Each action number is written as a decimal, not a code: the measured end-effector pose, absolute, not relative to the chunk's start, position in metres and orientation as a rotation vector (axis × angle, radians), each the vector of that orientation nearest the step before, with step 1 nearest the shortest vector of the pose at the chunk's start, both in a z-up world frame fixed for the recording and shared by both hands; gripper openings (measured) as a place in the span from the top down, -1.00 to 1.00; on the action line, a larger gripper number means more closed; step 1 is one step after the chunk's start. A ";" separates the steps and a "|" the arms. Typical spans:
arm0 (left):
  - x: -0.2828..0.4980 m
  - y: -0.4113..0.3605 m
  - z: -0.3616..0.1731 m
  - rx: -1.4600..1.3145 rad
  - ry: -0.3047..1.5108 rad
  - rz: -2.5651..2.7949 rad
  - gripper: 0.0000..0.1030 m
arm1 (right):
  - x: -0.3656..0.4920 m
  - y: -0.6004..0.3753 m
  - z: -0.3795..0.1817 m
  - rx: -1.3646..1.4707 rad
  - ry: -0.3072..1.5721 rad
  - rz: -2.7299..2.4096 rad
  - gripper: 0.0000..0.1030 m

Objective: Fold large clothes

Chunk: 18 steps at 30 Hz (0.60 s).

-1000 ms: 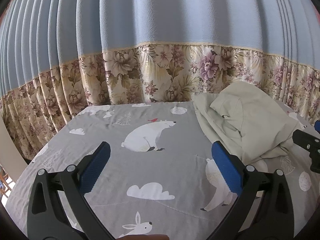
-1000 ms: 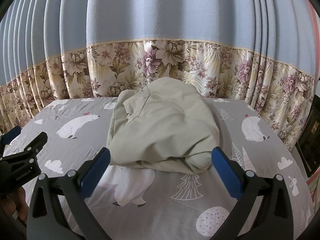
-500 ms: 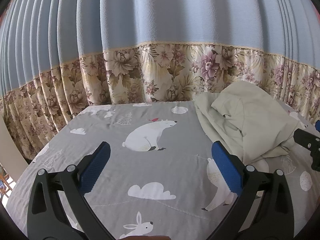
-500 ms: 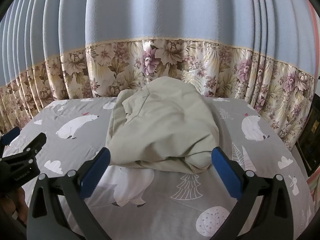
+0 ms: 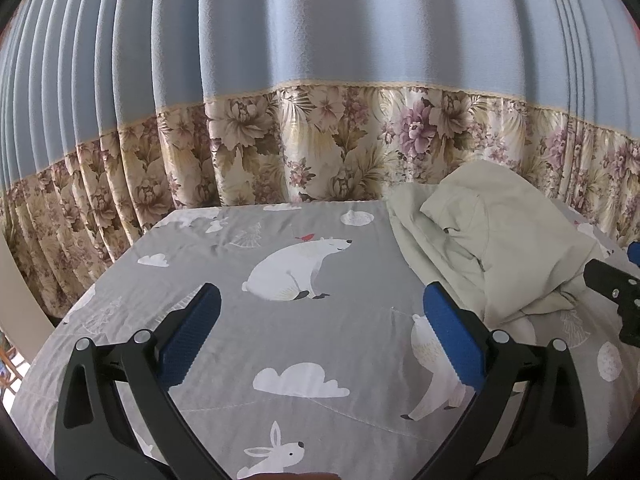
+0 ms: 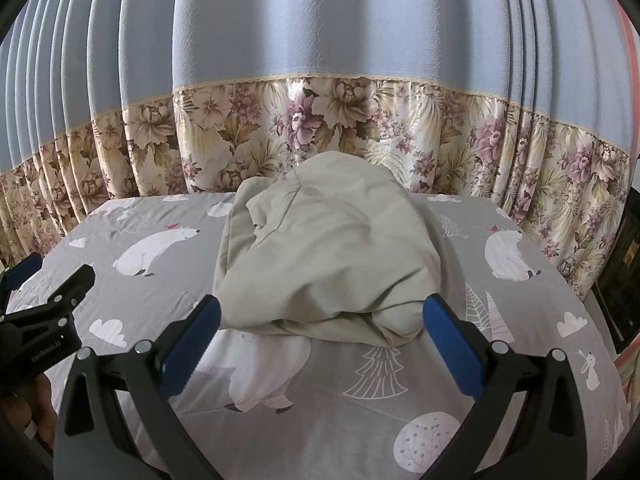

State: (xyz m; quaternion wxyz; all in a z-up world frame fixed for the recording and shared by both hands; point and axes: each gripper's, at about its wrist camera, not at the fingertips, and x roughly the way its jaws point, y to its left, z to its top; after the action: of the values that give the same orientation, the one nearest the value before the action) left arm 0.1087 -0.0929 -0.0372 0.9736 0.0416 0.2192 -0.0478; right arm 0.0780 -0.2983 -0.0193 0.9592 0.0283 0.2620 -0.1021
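We hold both grippers above a bed sheet (image 5: pixel 224 312) printed with polar bears, clouds and rabbits. The left gripper (image 5: pixel 320 332) has its jaws spread wide and holds nothing; under it we see only the grey sheet with a polar bear print (image 5: pixel 298 268). The right gripper (image 6: pixel 320 336) is also wide apart and holds nothing. The task's thing, a pale beige garment (image 6: pixel 324 248), lies crumpled in a heap on the sheet, in the far middle part, just in front of the right gripper and to the right of the left gripper (image 5: pixel 492 240). Its near edge is between the blue pads (image 6: pixel 188 344) of the right gripper, but we cannot tell if they touch it. Behind the bed hangs a blue curtain with a floral border (image 6: pixel 320 120).
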 end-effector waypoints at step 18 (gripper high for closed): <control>0.117 -0.075 -0.037 -0.048 0.493 -0.119 -0.94 | 0.079 -0.296 -0.018 0.061 0.531 -0.198 -0.96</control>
State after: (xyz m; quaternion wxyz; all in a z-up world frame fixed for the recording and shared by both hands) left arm 0.1170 -0.0754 -0.0365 0.9677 -0.0237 0.2438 -0.0589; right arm 0.0789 -0.2958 -0.0179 0.9597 0.0301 0.2618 -0.0978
